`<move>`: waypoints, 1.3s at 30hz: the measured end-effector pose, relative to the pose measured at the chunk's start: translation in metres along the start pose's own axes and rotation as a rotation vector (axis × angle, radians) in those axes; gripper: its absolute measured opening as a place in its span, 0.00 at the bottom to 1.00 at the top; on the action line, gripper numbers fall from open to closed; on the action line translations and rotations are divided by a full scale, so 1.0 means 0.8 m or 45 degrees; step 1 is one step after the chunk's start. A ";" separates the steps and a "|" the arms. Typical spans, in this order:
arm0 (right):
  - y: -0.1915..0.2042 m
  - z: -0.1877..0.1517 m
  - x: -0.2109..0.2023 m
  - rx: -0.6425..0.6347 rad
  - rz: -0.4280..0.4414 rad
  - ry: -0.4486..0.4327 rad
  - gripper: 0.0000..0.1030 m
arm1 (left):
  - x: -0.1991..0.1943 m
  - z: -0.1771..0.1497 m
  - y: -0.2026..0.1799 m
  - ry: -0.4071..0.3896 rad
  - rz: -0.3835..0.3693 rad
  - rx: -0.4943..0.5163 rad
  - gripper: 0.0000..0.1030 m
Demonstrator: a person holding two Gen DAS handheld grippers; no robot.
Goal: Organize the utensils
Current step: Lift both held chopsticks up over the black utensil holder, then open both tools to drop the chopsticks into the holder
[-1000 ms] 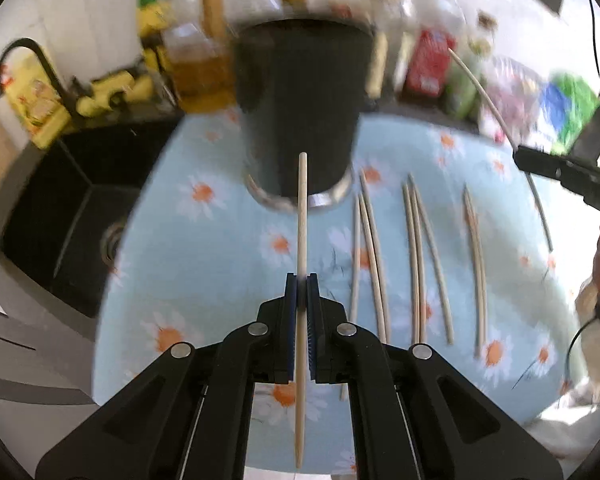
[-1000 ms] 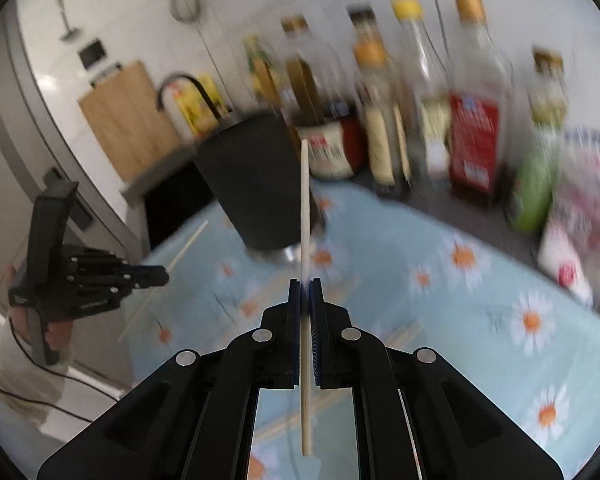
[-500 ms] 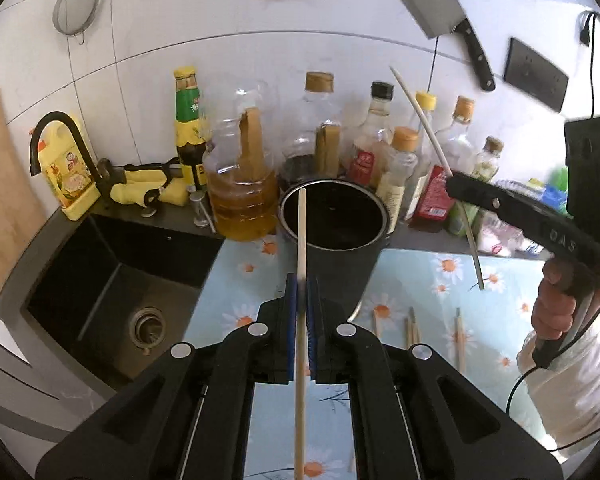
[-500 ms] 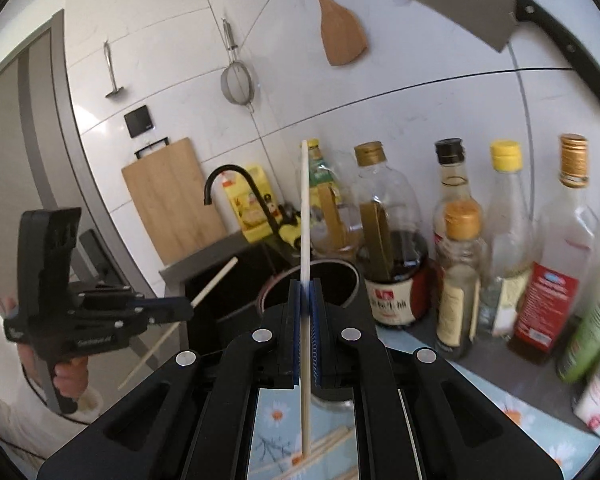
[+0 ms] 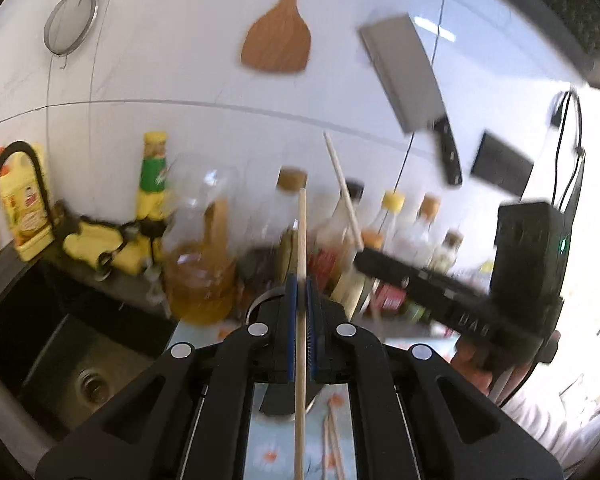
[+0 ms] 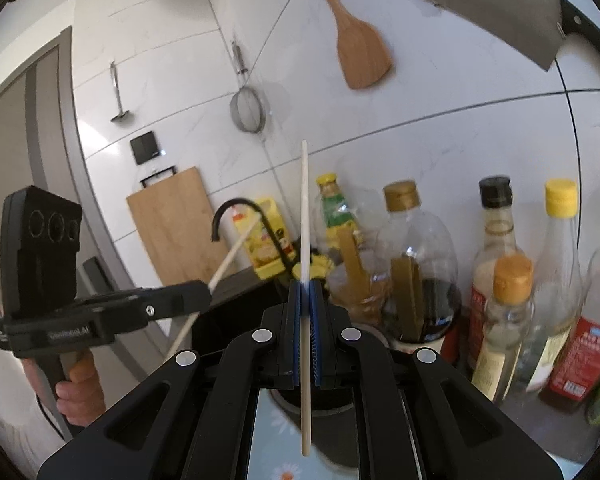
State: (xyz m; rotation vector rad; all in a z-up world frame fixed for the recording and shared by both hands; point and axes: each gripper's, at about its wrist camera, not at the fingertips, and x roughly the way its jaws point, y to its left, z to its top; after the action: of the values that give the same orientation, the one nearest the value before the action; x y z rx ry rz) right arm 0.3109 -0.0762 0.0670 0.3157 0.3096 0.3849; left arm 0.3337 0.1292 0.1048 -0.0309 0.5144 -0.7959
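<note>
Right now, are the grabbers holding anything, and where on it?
Yes. The left gripper pinches a chopstick about midway along it. The right gripper pinches another chopstick, also about midway.

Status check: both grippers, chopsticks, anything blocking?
Left gripper shut on a chopstick. Right gripper shut on a second chopstick. Dark holder's rim below; nothing between.

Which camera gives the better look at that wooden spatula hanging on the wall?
The right wrist view: the wooden spatula shows sharp, handle and blade. The left wrist view shows it blurred, its handle cut off at the top edge.
</note>
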 end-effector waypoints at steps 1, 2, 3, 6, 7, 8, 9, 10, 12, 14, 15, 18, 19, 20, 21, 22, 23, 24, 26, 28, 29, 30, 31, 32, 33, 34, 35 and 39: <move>-0.005 0.000 0.000 0.008 0.001 -0.008 0.05 | 0.006 0.006 0.004 -0.040 -0.043 -0.010 0.05; -0.008 0.002 0.002 0.016 -0.005 -0.017 0.05 | 0.011 0.009 0.006 -0.064 -0.065 -0.012 0.05; -0.011 0.004 0.005 0.021 -0.015 -0.025 0.05 | 0.019 0.015 0.009 -0.098 -0.089 -0.016 0.05; -0.022 0.009 0.016 0.046 -0.021 -0.043 0.05 | 0.037 0.025 0.019 -0.184 -0.173 -0.049 0.05; -0.026 0.009 0.020 0.050 -0.023 -0.058 0.05 | 0.041 0.027 0.021 -0.216 -0.178 -0.050 0.05; -0.029 0.010 0.024 0.055 -0.019 -0.066 0.05 | 0.046 0.027 0.023 -0.245 -0.189 -0.053 0.05; -0.032 0.010 0.028 0.065 -0.013 -0.073 0.05 | 0.054 0.028 0.027 -0.277 -0.208 -0.066 0.05; -0.038 0.010 0.033 0.079 -0.002 -0.082 0.05 | 0.057 0.027 0.030 -0.296 -0.211 -0.074 0.05; -0.044 0.009 0.041 0.091 0.017 -0.105 0.05 | 0.070 0.024 0.036 -0.352 -0.227 -0.087 0.05; -0.047 0.006 0.050 0.096 0.033 -0.114 0.05 | 0.082 0.021 0.044 -0.368 -0.232 -0.124 0.05; -0.047 0.005 0.054 0.092 0.035 -0.118 0.05 | 0.088 0.019 0.047 -0.362 -0.237 -0.135 0.05; -0.046 -0.003 0.066 0.063 0.025 -0.120 0.05 | 0.104 0.010 0.053 -0.357 -0.221 -0.156 0.05; -0.046 -0.005 0.069 0.061 0.024 -0.118 0.05 | 0.106 0.007 0.054 -0.363 -0.229 -0.162 0.05; -0.046 -0.008 0.071 0.057 0.018 -0.114 0.05 | 0.109 0.004 0.054 -0.368 -0.224 -0.164 0.05; -0.046 -0.011 0.072 0.052 0.014 -0.113 0.05 | 0.111 0.001 0.054 -0.372 -0.222 -0.161 0.05; -0.048 -0.014 0.074 0.046 0.011 -0.109 0.05 | 0.113 -0.002 0.055 -0.377 -0.217 -0.162 0.05; -0.049 -0.017 0.076 0.046 0.008 -0.102 0.05 | 0.116 -0.005 0.055 -0.378 -0.214 -0.165 0.05; -0.049 -0.019 0.078 0.048 0.004 -0.092 0.05 | 0.119 -0.010 0.055 -0.370 -0.221 -0.169 0.05; -0.051 -0.025 0.080 0.048 0.001 -0.067 0.05 | 0.122 -0.018 0.056 -0.361 -0.221 -0.175 0.05; -0.049 -0.031 0.078 0.037 -0.002 -0.051 0.05 | 0.125 -0.028 0.057 -0.340 -0.222 -0.175 0.05; -0.049 -0.034 0.077 0.032 -0.006 -0.037 0.05 | 0.125 -0.032 0.057 -0.324 -0.220 -0.178 0.05; -0.048 -0.037 0.076 0.027 -0.019 -0.022 0.05 | 0.125 -0.035 0.057 -0.309 -0.219 -0.174 0.05; -0.048 -0.039 0.075 0.022 -0.027 -0.010 0.05 | 0.124 -0.039 0.057 -0.303 -0.215 -0.170 0.05; -0.048 -0.041 0.073 0.019 -0.029 0.004 0.05 | 0.123 -0.042 0.058 -0.293 -0.210 -0.170 0.05; -0.047 -0.042 0.071 0.013 -0.032 0.022 0.05 | 0.121 -0.044 0.058 -0.283 -0.211 -0.170 0.05; -0.047 -0.044 0.069 0.006 -0.037 0.030 0.05 | 0.118 -0.047 0.058 -0.271 -0.206 -0.164 0.05; -0.046 -0.045 0.066 -0.001 -0.041 0.039 0.05 | 0.114 -0.050 0.056 -0.266 -0.192 -0.151 0.05; -0.046 -0.052 0.056 -0.018 -0.052 0.079 0.05 | 0.096 -0.058 0.048 -0.235 -0.151 -0.106 0.05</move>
State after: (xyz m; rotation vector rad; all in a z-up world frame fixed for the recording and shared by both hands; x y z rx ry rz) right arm 0.3473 -0.0803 0.0061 0.2837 0.3731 0.3567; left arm 0.3835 0.1106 0.0229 -0.2114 0.3731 -0.8773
